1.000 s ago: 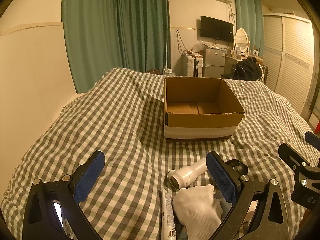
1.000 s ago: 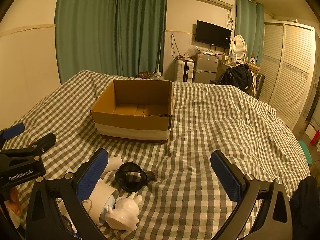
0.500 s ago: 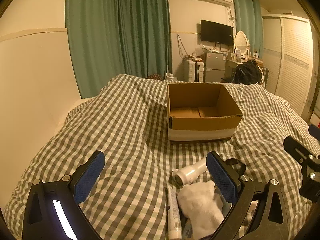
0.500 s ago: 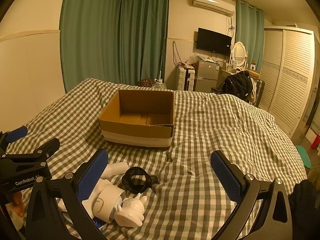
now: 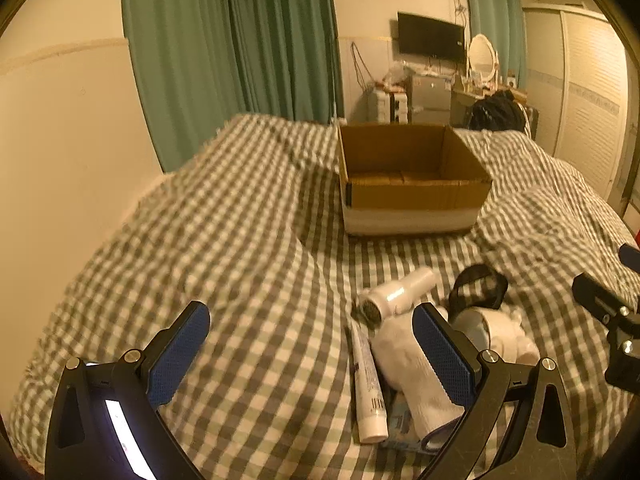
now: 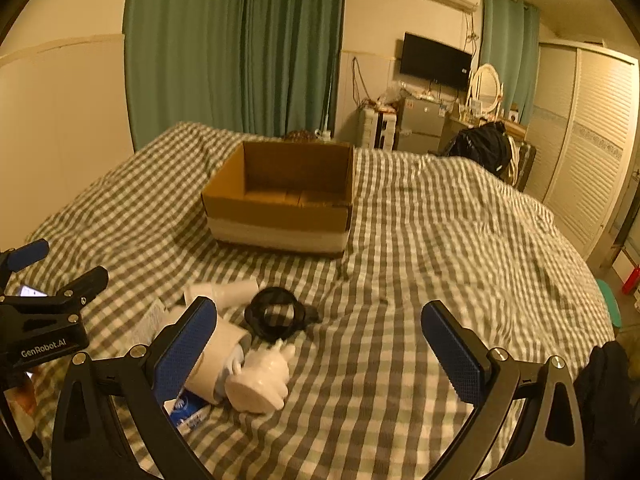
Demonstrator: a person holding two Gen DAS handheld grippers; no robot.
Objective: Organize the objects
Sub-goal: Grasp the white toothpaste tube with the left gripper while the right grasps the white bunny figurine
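Left claw (image 5: 308, 354) spread wide, nothing between pads, hovering low over the checked bed (image 5: 240, 240) just left of the pile. Risk: closing here pinches duvet, not an object.

Pile at near edge, well short of the cardboard box (image 5: 412, 176), which looks empty. Tube (image 5: 367, 384) lying flat against white cloth (image 5: 404, 364): likely to snag cloth along with it, or slip out of a flat pinch. White handheld device (image 5: 396, 294) round and smooth: could roll on soft bedding if nudged. Black ring (image 6: 276, 314) thin, sunk into folds, hard to get pads under. White figurine (image 6: 260, 380) tipped against white cylinder (image 6: 216, 364): lifting one probably topples the other.

Right claw (image 6: 316, 354) also wide apart and empty, aimed at bare bedding right of pile. Both claws converging on the same cluster: collision risk.
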